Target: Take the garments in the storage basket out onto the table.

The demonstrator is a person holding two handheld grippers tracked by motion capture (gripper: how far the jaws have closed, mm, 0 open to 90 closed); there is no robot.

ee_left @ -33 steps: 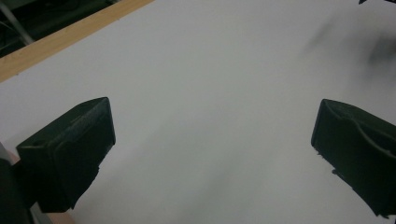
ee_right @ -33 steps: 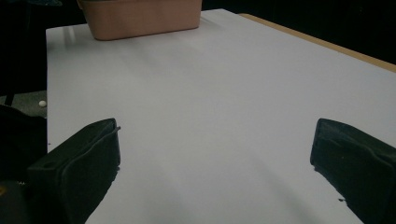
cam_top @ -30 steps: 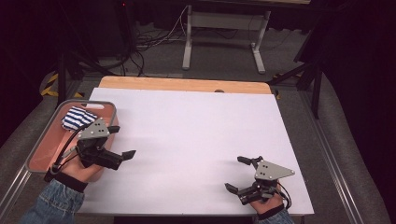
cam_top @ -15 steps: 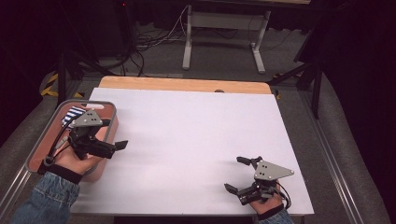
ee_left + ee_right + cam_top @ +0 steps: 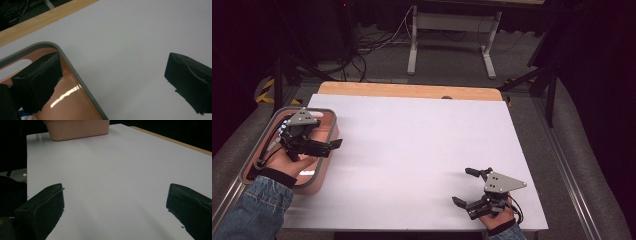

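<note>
Held left gripper [image 5: 314,145] over salmon-pink plastic bin with grey rim [image 5: 324,165], jaws spread wide, empty. One finger [image 5: 40,80] sat inside bin, other finger [image 5: 190,80] out over white table sheet [image 5: 412,150]; rim ran between them. Blue-and-white striped cloth [image 5: 25,115] peeked below inner finger; likely my next pick. Parked right gripper [image 5: 474,192] low over bare sheet, jaws spread, empty, well apart from bin.
</note>
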